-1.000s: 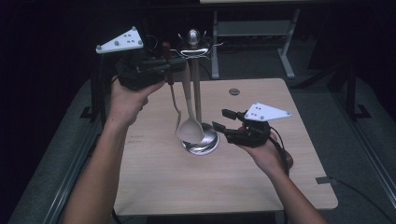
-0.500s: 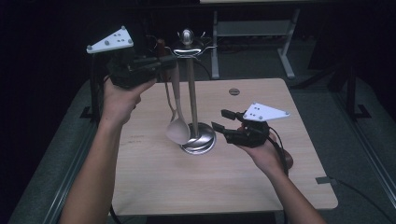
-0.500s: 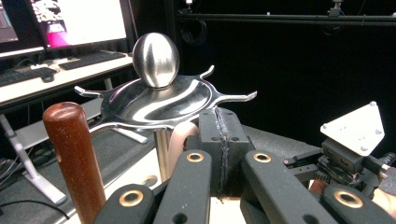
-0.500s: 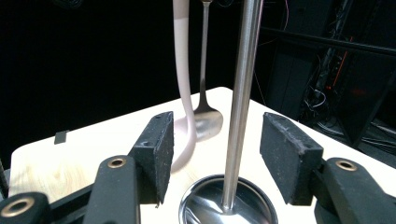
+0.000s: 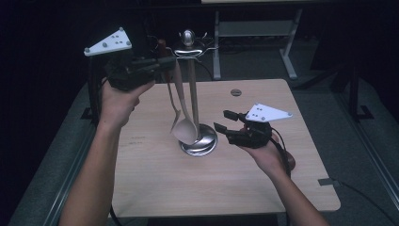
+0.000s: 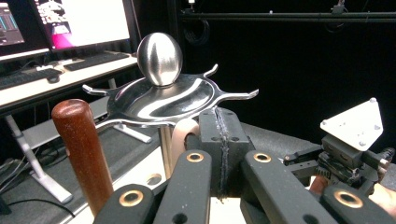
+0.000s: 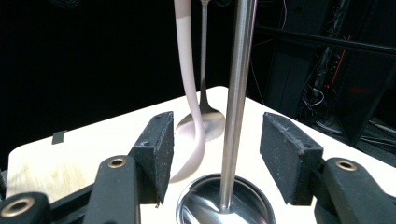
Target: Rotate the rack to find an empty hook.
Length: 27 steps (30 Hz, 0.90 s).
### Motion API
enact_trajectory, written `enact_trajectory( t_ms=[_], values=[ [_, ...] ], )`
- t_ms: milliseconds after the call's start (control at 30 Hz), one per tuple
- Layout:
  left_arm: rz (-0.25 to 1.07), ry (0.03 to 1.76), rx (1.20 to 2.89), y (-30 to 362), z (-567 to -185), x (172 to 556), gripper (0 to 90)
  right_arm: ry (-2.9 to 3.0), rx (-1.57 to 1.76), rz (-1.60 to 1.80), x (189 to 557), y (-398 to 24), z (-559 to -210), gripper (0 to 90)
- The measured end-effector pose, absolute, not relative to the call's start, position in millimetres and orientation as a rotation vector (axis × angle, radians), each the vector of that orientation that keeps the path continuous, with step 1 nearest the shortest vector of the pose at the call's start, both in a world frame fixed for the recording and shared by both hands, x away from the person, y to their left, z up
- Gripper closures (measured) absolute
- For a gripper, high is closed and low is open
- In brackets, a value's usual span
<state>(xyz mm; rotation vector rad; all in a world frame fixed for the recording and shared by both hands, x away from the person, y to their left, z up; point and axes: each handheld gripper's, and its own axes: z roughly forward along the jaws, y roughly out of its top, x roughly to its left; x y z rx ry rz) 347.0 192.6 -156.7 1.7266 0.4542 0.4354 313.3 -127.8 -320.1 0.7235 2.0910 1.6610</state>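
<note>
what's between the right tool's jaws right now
In the right gripper view, the stand's steel pole rises between the right tool's open jaws, untouched by either pad.

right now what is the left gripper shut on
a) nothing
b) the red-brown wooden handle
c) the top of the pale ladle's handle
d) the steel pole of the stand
c: the left gripper is clamped on the handle top of the pale ladle, which hangs beside the stand.

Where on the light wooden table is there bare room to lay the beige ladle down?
Free: the near half of the light wooden table, between the forearms, and the far right corner. Crowded: the centre, around the steel utensil stand, the beige ladle and the right gripper.
</note>
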Motion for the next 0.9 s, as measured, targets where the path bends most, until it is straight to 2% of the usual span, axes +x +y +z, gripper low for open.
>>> enact_trajectory(
  t_ms=[900],
  values=[
    [0.490,0.490,1.719,202.8,-154.6,344.7,90.0,2.097,0.729,1.656,313.5,-126.4,-321.9,44.2]
  ],
)
